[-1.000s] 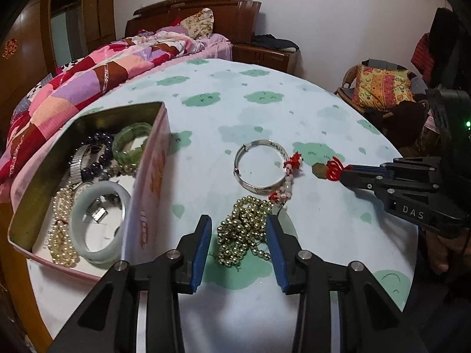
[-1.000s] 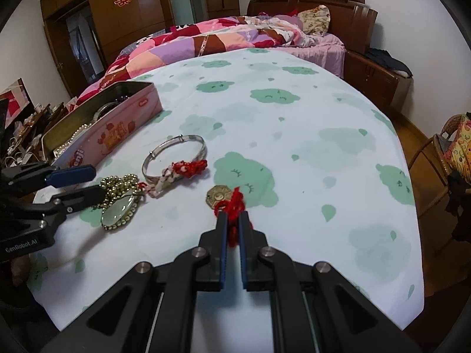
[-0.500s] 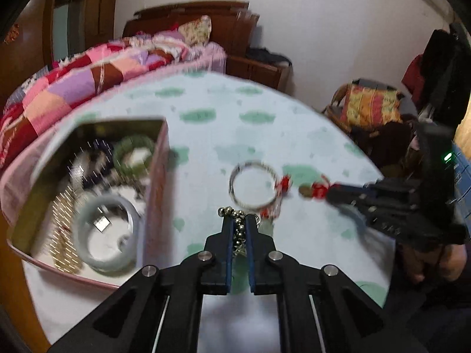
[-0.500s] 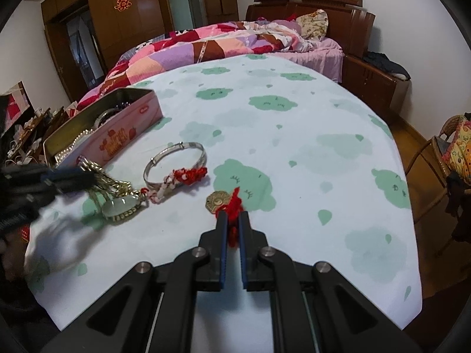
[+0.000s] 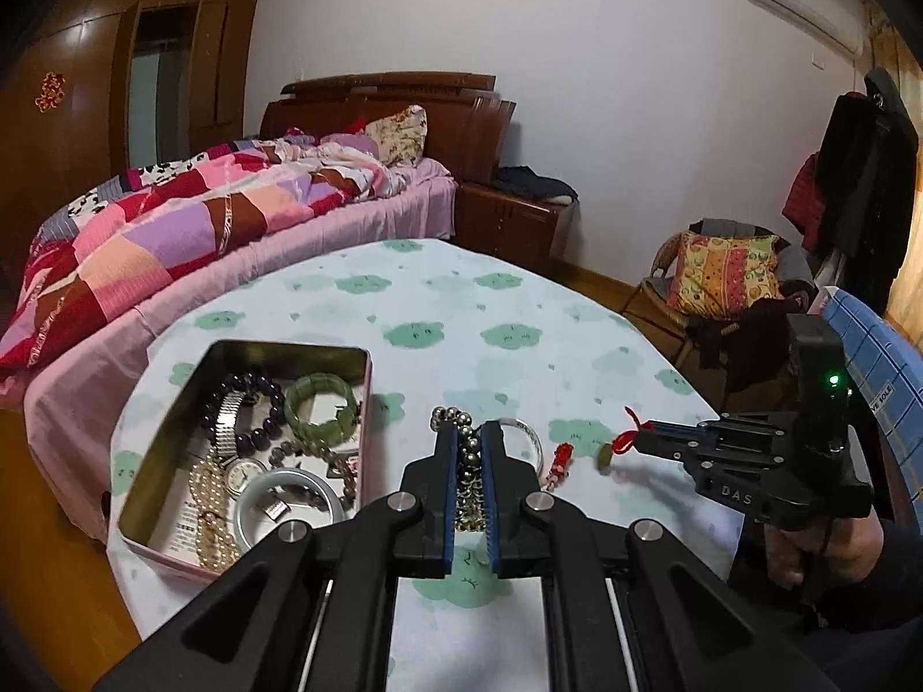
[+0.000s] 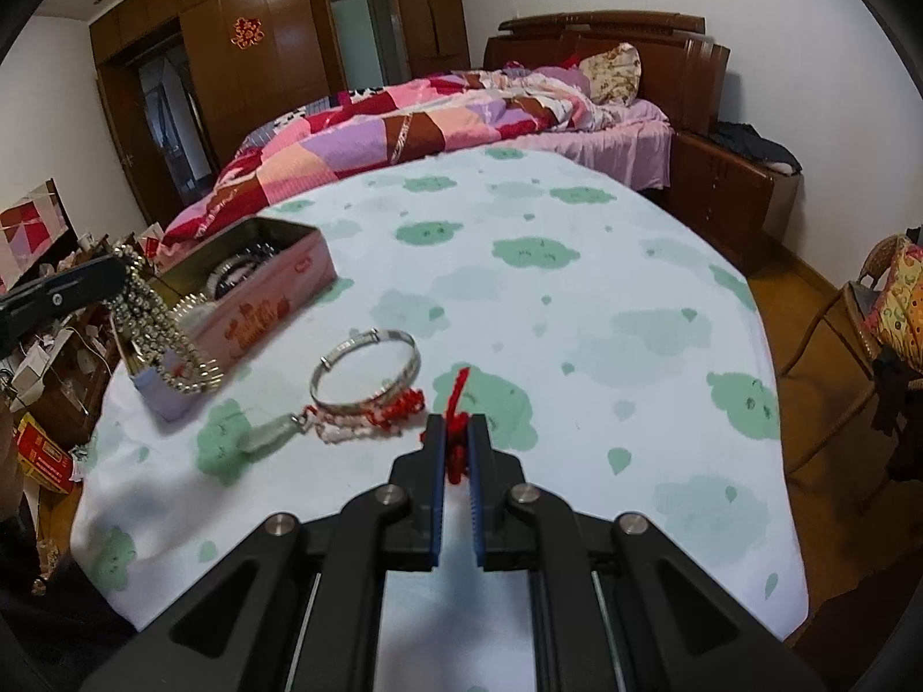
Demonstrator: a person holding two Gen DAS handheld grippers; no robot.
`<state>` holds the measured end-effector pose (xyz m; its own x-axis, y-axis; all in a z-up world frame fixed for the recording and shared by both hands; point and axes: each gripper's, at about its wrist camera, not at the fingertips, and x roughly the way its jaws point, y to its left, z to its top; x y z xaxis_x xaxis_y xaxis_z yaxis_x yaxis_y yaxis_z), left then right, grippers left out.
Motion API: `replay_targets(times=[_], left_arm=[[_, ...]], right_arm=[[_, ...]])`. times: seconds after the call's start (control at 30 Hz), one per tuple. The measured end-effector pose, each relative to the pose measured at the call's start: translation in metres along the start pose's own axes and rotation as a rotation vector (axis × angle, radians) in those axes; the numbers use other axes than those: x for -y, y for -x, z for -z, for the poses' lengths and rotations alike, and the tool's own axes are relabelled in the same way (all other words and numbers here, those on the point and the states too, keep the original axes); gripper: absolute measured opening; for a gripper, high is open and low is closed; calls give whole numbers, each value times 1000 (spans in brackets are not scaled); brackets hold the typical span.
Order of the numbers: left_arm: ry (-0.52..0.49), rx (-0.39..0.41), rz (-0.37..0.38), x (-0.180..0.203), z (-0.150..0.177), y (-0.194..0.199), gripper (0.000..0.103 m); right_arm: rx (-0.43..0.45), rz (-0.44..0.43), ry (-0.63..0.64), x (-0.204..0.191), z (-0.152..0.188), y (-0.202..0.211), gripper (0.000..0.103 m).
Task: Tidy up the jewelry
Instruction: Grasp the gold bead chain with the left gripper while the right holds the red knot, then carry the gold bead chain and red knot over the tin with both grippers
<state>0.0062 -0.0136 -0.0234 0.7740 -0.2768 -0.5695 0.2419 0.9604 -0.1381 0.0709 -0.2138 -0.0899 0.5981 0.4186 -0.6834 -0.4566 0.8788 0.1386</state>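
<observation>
In the left wrist view my left gripper (image 5: 469, 429) is shut on a gold bead necklace (image 5: 468, 461) and holds it above the table. From the right wrist view the necklace (image 6: 156, 328) dangles from the left gripper (image 6: 118, 271) beside the pink tin (image 6: 271, 300). My right gripper (image 6: 456, 424) is shut on a red cord (image 6: 457, 398). Its brass coin (image 5: 603, 457) hangs below the right gripper (image 5: 637, 441). A silver bangle (image 6: 363, 369), a red-and-white bead string (image 6: 369, 416) and a pale green pendant (image 6: 271, 432) lie on the cloth.
The open tin (image 5: 173, 438) holds a jade bangle (image 5: 288, 499), a green bracelet (image 5: 320, 403), dark beads, a watch and pearls. The round table (image 6: 577, 288) has a cloud-print cloth. A bed stands behind it and a chair (image 5: 721, 282) to the right.
The left gripper's jaws closed on the gold bead necklace and lifted it off the cloth. The right gripper rose a little with the red cord, and the coin left the table.
</observation>
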Motion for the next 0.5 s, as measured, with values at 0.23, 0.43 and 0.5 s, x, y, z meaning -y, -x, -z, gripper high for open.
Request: replay_targets(times=[0.23, 0.43, 0.5], left_arm=[[-8, 11, -32, -2, -2, 3, 7], [-9, 17, -71, -8, -5, 7, 7], [-6, 19, -84, -11, -6, 8, 7]], right_arm=[[50, -24, 6, -9, -12, 15, 10], [75, -58, 29, -25, -22, 23, 10], [83, -66, 37, -31, -26, 24, 10]])
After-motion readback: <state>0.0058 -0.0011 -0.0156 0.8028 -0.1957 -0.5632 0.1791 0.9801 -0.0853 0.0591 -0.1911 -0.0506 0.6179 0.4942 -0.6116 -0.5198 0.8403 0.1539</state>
